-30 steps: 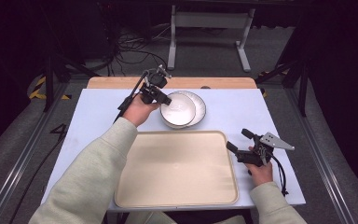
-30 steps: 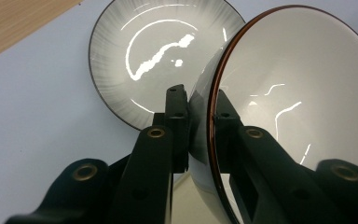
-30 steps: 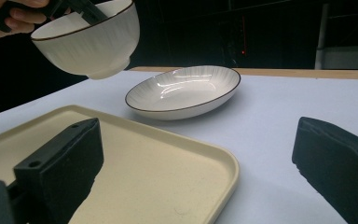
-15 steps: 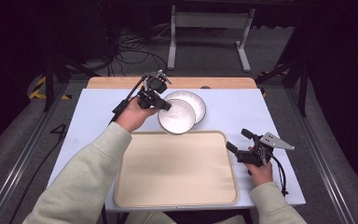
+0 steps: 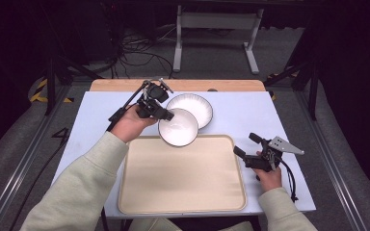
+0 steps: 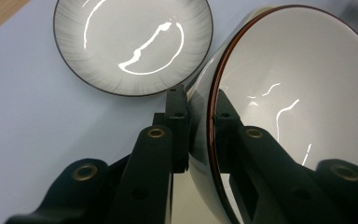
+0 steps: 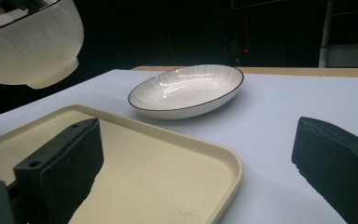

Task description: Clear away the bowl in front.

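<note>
Item: white bowl (image 5: 178, 127), rim pinched by left gripper (image 5: 166, 114), held in air over tray (image 5: 183, 202) edge; right gripper (image 5: 248, 144) idle w/ jaws apart. Risk: thin rim grip, bowl tilted; could slip, drop onto plate (image 5: 195, 107).

bowl (image 5: 178, 128): white, dark rim | tray (image 5: 183, 178): cream | table (image 5: 96, 115): pale blue

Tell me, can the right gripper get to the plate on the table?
Probably yes. The right gripper is open and holds nothing, and bare table lies between it and the plate. The bowl in the left gripper hangs beside the plate, above the tray's edge.
</note>
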`<state>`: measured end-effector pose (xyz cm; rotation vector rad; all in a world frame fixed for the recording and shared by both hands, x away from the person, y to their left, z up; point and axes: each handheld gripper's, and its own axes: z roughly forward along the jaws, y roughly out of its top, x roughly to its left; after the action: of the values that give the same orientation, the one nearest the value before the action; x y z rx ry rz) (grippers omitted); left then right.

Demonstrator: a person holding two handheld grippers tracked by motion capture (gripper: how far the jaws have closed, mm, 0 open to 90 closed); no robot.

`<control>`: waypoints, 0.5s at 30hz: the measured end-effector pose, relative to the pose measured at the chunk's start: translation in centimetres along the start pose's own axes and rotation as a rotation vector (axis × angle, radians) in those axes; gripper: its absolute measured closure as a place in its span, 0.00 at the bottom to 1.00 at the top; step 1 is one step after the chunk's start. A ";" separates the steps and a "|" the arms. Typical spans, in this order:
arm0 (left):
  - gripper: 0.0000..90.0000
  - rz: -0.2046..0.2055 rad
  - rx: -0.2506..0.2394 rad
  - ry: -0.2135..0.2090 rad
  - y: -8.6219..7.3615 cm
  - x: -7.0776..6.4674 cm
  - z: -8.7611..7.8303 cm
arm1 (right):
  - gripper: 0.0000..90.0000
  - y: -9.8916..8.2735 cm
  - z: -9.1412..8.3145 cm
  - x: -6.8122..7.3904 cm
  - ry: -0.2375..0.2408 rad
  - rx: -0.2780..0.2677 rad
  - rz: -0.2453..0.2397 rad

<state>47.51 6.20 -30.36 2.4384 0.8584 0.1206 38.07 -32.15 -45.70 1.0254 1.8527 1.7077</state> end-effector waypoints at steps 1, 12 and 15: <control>0.91 0.011 0.005 -0.001 -0.1 -0.1 -0.1 | 0.03 0.0 0.0 0.0 0.001 0.000 -0.002; 0.91 0.079 0.041 -0.036 -0.9 -1.5 0.2 | 0.03 0.0 0.0 0.0 0.004 0.000 0.001; 0.91 0.099 0.058 -0.046 -1.0 -2.0 0.5 | 0.03 0.0 0.0 0.0 0.005 0.000 0.002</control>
<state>45.45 5.44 -31.13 2.5281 0.7303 0.0763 38.10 -32.15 -45.72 1.0241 1.8547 1.7129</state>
